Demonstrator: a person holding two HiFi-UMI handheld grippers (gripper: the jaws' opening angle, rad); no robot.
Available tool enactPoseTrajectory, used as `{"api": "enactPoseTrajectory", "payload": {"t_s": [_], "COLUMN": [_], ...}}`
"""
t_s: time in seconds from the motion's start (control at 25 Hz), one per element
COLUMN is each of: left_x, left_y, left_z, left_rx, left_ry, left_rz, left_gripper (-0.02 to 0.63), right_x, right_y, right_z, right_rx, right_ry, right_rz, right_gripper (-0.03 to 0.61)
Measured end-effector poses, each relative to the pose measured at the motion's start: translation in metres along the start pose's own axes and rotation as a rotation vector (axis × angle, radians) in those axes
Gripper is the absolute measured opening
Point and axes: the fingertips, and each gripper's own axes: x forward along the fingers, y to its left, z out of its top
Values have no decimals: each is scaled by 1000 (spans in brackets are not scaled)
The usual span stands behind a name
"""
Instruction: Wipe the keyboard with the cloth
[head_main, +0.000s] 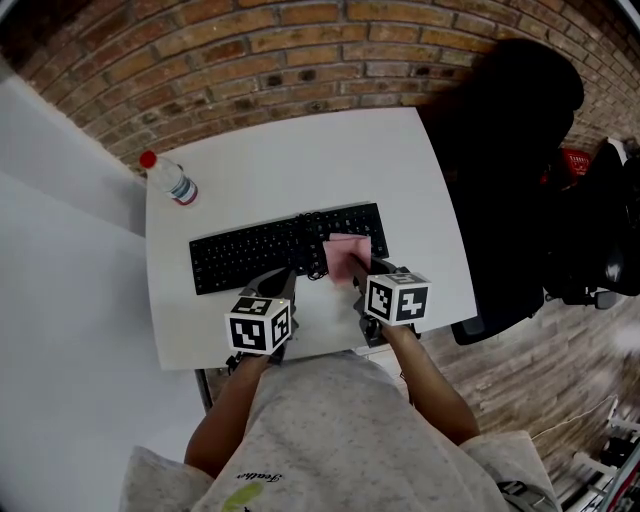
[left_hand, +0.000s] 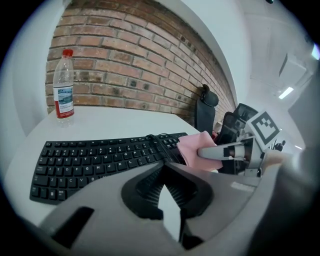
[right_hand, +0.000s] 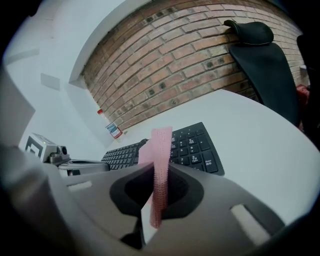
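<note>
Pink cloth (right_hand: 159, 175): soft, nubbly weave. Keyboard (head_main: 260, 255): matt black plastic; table (head_main: 330, 160): smooth matt white. Far wall (head_main: 250, 50): rough brick.

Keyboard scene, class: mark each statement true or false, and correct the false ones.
1. The right tool grips the pink cloth. True.
2. The left tool also grips the cloth. False: its jaws are together with nothing between them.
3. The cloth is at the keyboard's left end. False: it is toward the right end, beside the number pad.
4. A red-capped bottle stands upright on the table. True.
</note>
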Motion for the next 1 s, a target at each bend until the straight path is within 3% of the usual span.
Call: {"api": "enactPoseTrajectory", "payload": {"t_s": [1.0], "left_x": [43], "left_y": [-61], "left_z": [18], "left_rx": [31], "left_ry": [-9], "left_rz": [-28], "left_gripper": [-6], "right_x": [-42], "right_y": [-82], "right_z": [17], "right_rx": [36], "right_ry": [-34], "right_rz": [-54], "right_gripper": [23]}}
